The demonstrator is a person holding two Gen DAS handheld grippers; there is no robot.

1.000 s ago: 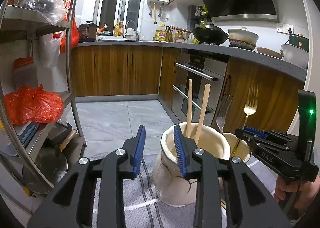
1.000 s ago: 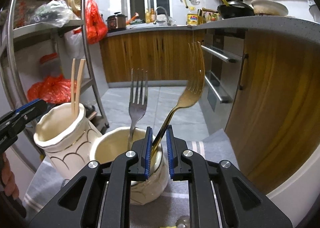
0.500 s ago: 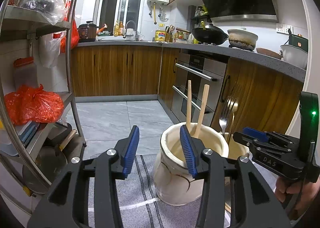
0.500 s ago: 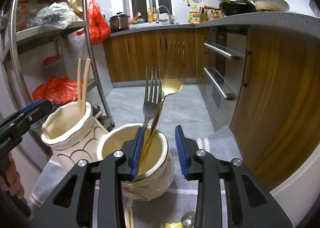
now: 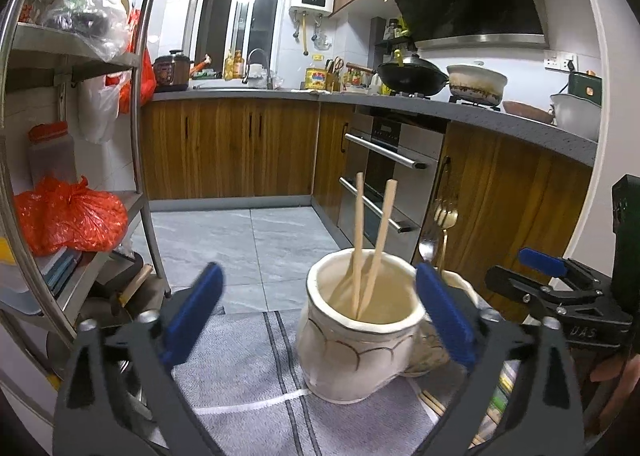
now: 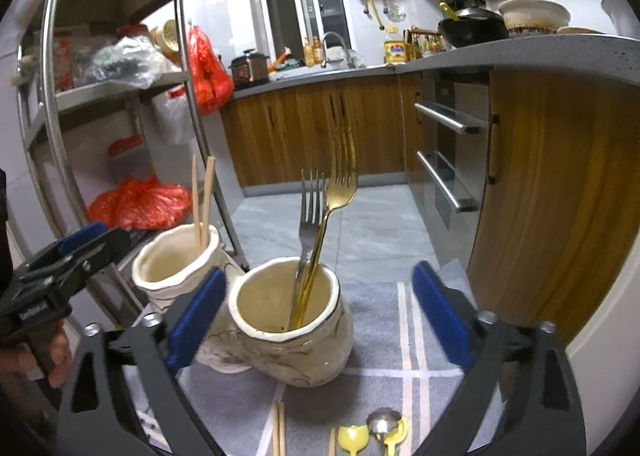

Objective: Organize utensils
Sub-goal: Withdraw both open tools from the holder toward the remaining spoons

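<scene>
Both my grippers are opening with nothing between their pads: the left gripper (image 5: 316,312) faces the chopstick jar (image 5: 356,336), the right gripper (image 6: 316,312) the fork jar (image 6: 288,320), where the gold fork (image 6: 334,211) stands. Next I'd reach low for the loose chopsticks (image 6: 278,432) and spoons (image 6: 372,434) on the grey mat (image 6: 384,320), steering clear of both jars.

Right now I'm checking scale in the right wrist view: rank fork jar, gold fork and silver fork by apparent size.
1. Fork jar, nearest too.
2. Gold fork.
3. Silver fork, shows less above the rim.
</scene>
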